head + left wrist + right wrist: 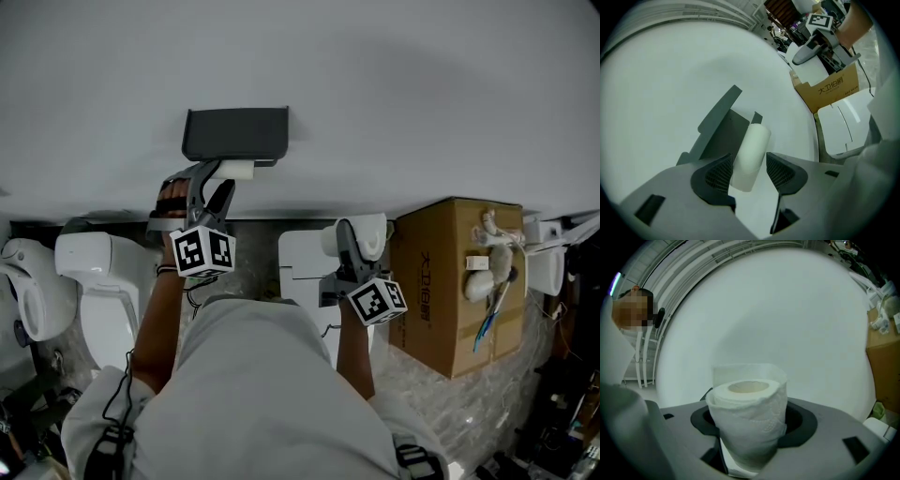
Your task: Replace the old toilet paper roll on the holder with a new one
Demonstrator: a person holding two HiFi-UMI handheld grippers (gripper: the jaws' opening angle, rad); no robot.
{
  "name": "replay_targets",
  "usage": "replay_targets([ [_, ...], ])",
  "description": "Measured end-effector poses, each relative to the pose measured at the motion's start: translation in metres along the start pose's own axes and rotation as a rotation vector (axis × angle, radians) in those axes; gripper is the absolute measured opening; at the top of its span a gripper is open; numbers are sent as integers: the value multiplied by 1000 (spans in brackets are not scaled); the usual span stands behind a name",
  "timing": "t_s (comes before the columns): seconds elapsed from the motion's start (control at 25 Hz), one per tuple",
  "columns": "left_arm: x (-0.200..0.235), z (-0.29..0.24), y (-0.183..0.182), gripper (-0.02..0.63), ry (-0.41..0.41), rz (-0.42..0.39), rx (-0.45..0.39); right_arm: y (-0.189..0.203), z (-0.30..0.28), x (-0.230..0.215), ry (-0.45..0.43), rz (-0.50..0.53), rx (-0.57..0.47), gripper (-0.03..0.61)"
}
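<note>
The person wore a loose, pale grey shirt (258, 375) with short sleeves. A thin black cable (120, 394) ran beside the left arm, and a dark band (167, 272) went round the left wrist. The left gripper (749, 161) and the right gripper (361, 239) were smooth and grey, with black pads (717, 176) marked by a fine grid, and each had a white box with black square markers, the left cube (202, 251) and the right cube (377, 300).

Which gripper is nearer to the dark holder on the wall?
Left. The left gripper is at the holder, jaws apart around the old roll; the right gripper, gripping the new roll, is lower and further right.
</note>
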State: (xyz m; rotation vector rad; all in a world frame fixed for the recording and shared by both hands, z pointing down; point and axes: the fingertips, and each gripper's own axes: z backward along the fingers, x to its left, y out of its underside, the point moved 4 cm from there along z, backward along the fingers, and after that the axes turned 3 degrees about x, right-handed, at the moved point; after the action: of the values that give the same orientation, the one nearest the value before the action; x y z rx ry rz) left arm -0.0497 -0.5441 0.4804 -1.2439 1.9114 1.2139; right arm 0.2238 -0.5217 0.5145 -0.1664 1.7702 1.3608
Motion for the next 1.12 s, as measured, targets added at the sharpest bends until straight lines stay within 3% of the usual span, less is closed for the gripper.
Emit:
replay_targets([
  [0.2, -1, -11, -1, 225, -19, -68, 50, -5, -1, -13, 0, -12, 1, 307],
  [0.56, -3, -23, -19, 222, -21, -106, 41, -15, 4, -33, 15, -42, -26, 307],
  [1.12, -30, -42, -85, 207, 12, -184, -107, -27, 43, -65, 116, -62, -77, 307],
])
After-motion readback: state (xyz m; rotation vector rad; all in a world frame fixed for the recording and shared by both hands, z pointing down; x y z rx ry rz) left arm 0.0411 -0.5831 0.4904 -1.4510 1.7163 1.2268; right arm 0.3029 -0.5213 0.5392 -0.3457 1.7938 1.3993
